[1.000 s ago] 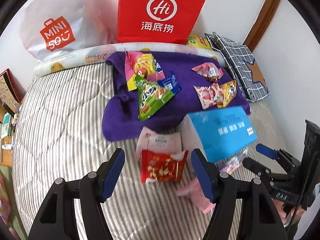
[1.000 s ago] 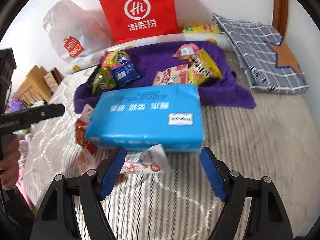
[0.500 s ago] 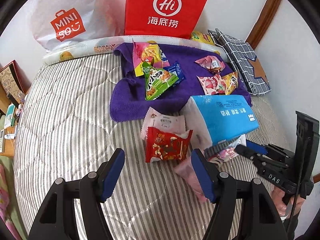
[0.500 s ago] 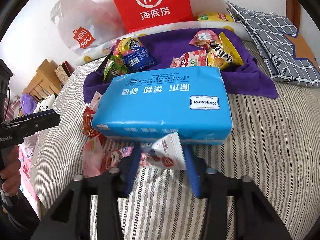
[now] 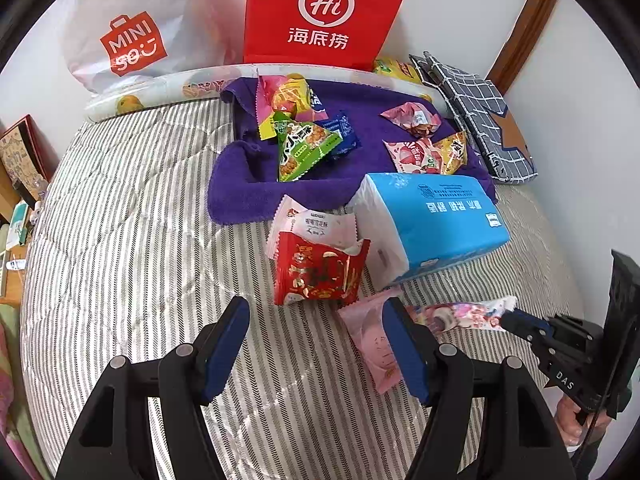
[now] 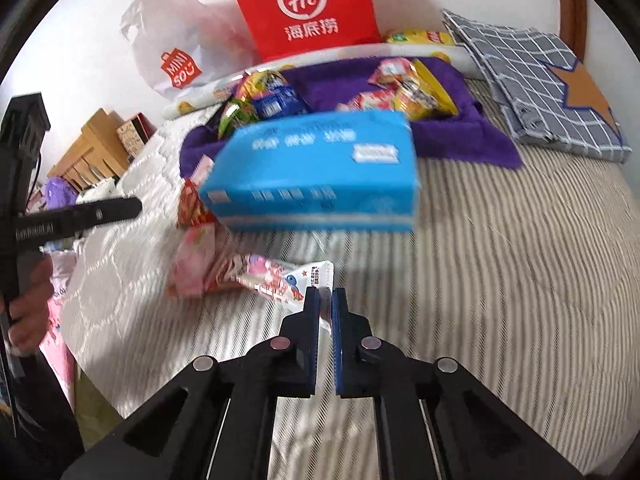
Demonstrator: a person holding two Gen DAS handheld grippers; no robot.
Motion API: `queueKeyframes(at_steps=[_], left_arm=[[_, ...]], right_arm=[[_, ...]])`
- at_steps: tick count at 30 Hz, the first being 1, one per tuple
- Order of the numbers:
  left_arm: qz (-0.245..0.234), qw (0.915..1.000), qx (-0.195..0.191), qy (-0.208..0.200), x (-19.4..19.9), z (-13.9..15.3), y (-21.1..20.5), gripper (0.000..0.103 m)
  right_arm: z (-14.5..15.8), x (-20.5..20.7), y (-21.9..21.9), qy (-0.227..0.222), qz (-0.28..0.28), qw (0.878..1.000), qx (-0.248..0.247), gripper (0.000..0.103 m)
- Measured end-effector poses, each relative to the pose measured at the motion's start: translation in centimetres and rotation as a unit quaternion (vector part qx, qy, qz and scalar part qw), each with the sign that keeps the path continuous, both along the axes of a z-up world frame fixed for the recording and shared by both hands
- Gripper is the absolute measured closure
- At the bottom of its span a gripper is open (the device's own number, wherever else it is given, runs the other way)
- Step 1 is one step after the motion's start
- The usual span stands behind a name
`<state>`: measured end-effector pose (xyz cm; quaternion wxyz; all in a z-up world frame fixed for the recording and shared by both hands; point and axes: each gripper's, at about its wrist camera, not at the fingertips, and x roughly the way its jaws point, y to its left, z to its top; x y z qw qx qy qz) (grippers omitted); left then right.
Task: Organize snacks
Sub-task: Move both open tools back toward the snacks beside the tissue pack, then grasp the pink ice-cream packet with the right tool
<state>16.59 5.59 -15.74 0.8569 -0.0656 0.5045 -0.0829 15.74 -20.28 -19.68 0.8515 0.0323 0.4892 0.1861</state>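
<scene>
My right gripper (image 6: 325, 300) is shut on the end of a white and pink snack packet (image 6: 276, 278) and holds it just above the striped bed; the packet also shows in the left wrist view (image 5: 464, 314). My left gripper (image 5: 316, 340) is open and empty, hovering in front of a red snack packet (image 5: 318, 272) that lies on a white packet (image 5: 316, 222). A pink packet (image 5: 374, 340) lies by its right finger. Several snacks (image 5: 304, 144) lie on a purple towel (image 5: 248, 184) farther back.
A blue tissue pack (image 5: 436, 216) lies on the bed beside the towel. A red paper bag (image 5: 324, 12) and a white plastic bag (image 5: 132, 28) stand at the wall. A grey checked cushion (image 5: 480, 120) lies at the right. Wooden furniture (image 6: 96, 148) stands left of the bed.
My right gripper closed on the white and pink packet, then pulled it back out from under the blue tissue pack. My left gripper drew back a little and stayed open.
</scene>
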Motion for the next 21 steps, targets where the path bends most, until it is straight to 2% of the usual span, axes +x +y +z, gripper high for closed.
queueKeyframes(at_steps=[7,10,14,21], left_arm=[[-0.004,1.0000,-0.005,0.005,0.2,-0.5,-0.5,0.036],[-0.005,1.0000,-0.005,0.006,0.3,-0.7,-0.6,0.036],[0.001,0.9999,-0.008,0.009,0.3,-1.1,-0.2,0.036],[0.021,0.9996,-0.004,0.016,-0.2,-1.6,1.8,0.036]], right_arm=[[0.1,-2.2,-4.1,0.003,-0.042,0.999,-0.023,0.095],[1.0,-2.2,-4.3,-0.017,-0.043,0.998,-0.031,0.093],[2.2,-1.8,-2.9,-0.050,-0.016,0.998,-0.033,0.064],[2.8,0.4,2.5,-0.082,0.050,0.994,-0.045,0.055]])
